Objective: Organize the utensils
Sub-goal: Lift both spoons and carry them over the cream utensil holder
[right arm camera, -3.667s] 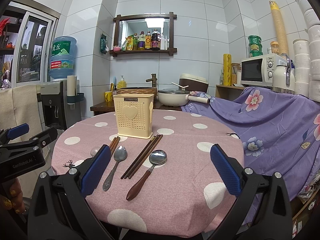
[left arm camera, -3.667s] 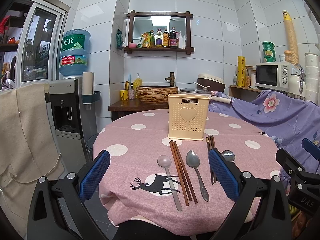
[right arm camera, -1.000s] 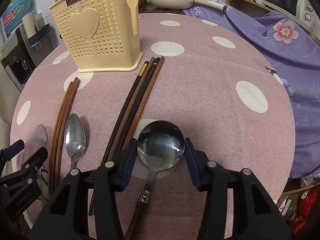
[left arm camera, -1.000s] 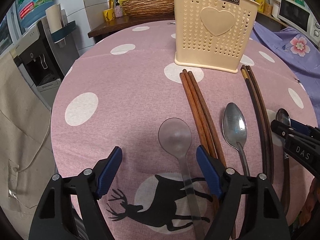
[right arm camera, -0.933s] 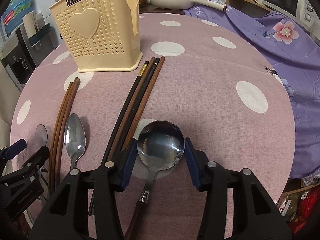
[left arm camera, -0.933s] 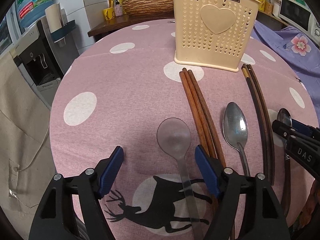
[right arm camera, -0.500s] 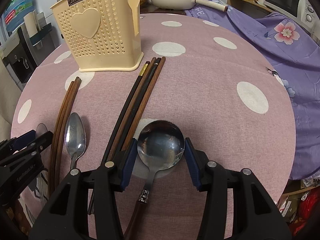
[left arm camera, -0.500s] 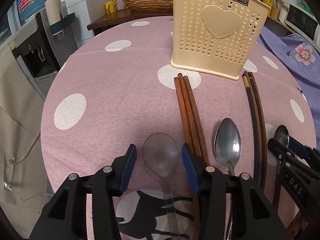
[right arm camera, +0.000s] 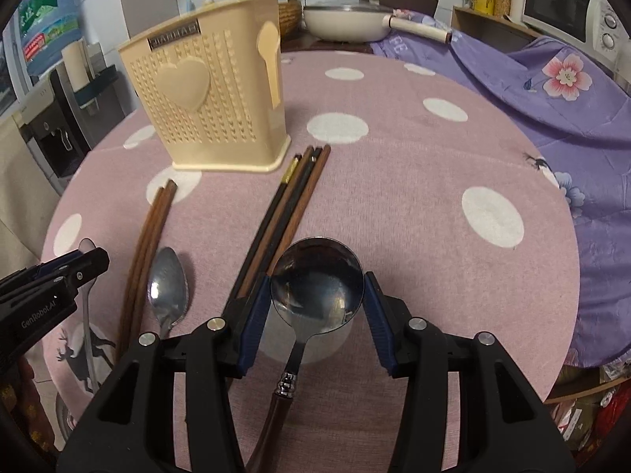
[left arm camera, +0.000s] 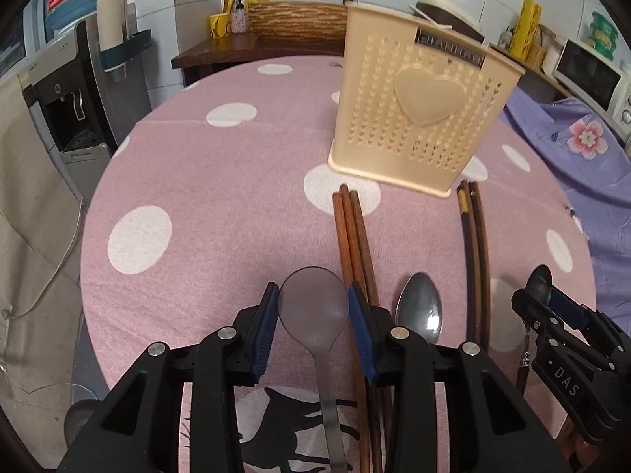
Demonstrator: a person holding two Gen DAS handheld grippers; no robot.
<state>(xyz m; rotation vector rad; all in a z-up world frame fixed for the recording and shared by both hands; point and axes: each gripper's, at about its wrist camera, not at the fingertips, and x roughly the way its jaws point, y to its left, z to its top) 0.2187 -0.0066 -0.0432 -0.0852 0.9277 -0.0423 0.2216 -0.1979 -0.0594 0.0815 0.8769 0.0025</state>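
Note:
A cream perforated utensil holder (left arm camera: 418, 118) stands on the pink dotted tablecloth (left arm camera: 221, 205); it also shows in the right wrist view (right arm camera: 209, 106). My left gripper (left arm camera: 313, 311) is shut on the bowl of a translucent grey plastic spoon (left arm camera: 313, 307). My right gripper (right arm camera: 317, 287) is shut on the bowl of a round steel spoon with a brown handle (right arm camera: 317, 283). Between them lie reddish-brown chopsticks (left arm camera: 355, 244), a small steel spoon (left arm camera: 420, 311) and dark chopsticks (left arm camera: 473, 244).
A purple floral cloth (right arm camera: 552, 90) covers the furniture at the right. A water dispenser (left arm camera: 75, 90) stands at the left. A side table with a basket (left arm camera: 295, 19), a pan (right arm camera: 347, 19) and a microwave (right arm camera: 568, 4) lies behind the table.
Both grippers came down from well above the table to the spoons. The left jaws have closed from wide open onto the plastic spoon's bowl. The right jaws have stayed around the round spoon.

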